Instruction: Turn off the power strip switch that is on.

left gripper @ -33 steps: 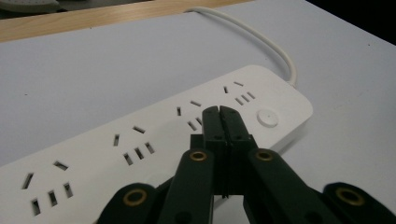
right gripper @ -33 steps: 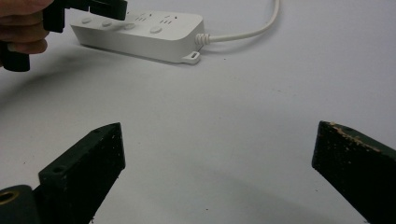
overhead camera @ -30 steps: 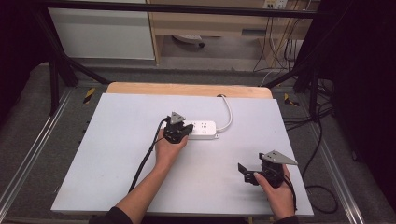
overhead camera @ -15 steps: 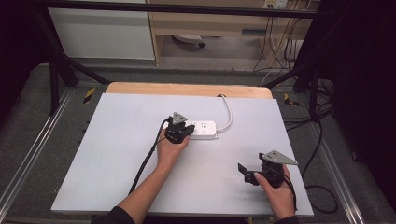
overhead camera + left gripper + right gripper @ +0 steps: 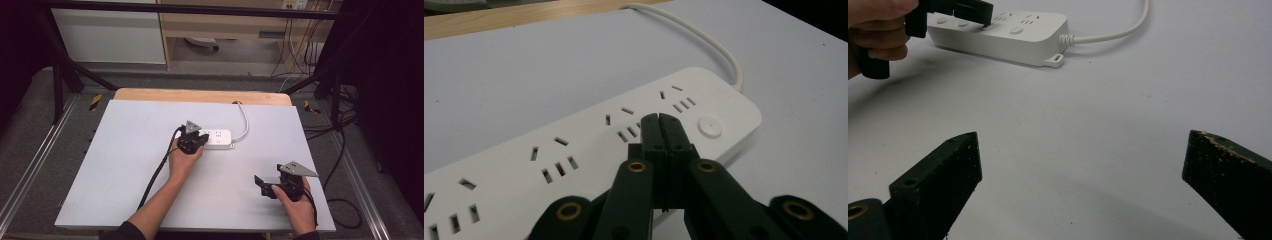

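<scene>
A white power strip [image 5: 219, 139] lies near the middle of the white table top [image 5: 125, 165], with its white cord [image 5: 245, 122] running to the far edge. My left gripper [image 5: 192, 141] is over the strip's left part. In the left gripper view its jaws [image 5: 659, 119] are pressed together with nothing between them, the tips over the strip's top face [image 5: 574, 145] beside a round button [image 5: 710, 127]. Whether the tips touch the strip I cannot tell. My right gripper [image 5: 264, 186] rests at the front right with its jaws [image 5: 1083, 145] wide apart over bare table, far from the strip [image 5: 1013, 35].
A black cable [image 5: 155, 175] trails from the left gripper toward the front edge. A wooden strip [image 5: 200, 95] borders the far side of the table. Cables [image 5: 345, 150] hang off the right side, and dark frame legs stand behind the table.
</scene>
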A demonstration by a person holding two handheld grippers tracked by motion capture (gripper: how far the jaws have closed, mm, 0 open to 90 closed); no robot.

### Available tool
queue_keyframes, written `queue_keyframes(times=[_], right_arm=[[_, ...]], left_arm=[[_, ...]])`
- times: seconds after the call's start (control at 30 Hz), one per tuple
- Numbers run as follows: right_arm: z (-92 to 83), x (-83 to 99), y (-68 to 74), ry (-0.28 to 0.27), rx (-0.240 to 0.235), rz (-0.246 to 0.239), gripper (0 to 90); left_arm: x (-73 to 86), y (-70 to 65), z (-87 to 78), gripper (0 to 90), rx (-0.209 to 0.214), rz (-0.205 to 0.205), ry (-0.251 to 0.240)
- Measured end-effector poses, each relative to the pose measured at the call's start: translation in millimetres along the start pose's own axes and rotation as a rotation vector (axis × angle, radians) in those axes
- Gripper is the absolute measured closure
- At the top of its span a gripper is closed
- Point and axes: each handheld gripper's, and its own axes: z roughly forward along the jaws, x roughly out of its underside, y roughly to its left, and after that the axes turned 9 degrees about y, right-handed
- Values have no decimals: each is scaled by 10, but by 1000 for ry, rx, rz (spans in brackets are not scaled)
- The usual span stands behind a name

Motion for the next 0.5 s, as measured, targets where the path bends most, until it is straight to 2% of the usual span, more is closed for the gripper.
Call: queue_keyframes(times=[0.5], right_arm=[[-1, 3, 2, 2, 2, 1, 34]], left_arm=[[11, -4, 11, 900, -25, 40, 5]])
